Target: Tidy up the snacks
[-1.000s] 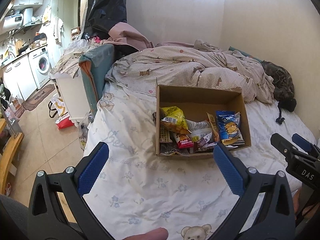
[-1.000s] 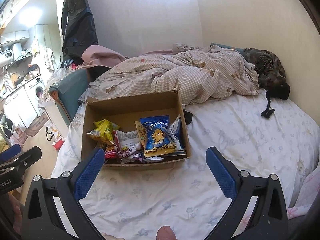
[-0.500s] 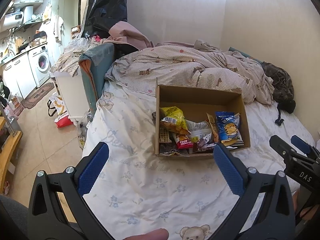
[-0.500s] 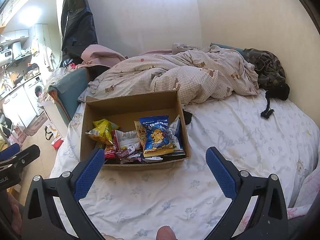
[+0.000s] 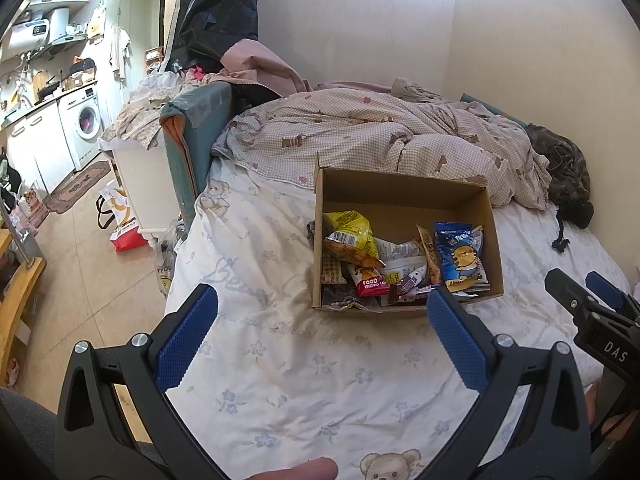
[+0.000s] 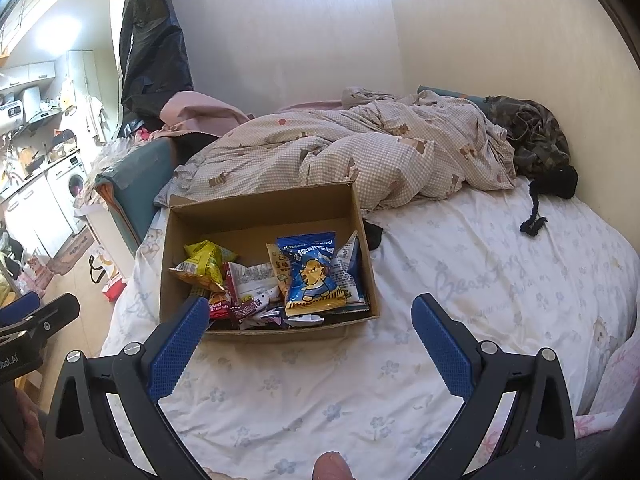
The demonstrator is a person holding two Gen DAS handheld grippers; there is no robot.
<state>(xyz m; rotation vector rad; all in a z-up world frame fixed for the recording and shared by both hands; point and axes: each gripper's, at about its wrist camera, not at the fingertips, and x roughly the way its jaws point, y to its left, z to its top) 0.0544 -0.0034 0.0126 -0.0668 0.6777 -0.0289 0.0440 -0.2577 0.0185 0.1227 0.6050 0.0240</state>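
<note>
left wrist view — snack box (image 5: 404,200) front hides lower packets.

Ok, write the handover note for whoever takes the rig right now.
Left gripper: open, empty, over the sheet short of the box.
Right gripper: open, empty, also short of the box.
Snacks: all piled in the box on the bed; blue packet on top at the right, yellow bag at the left.
Done: nothing sorted.
Left: all the organizing.
</note>
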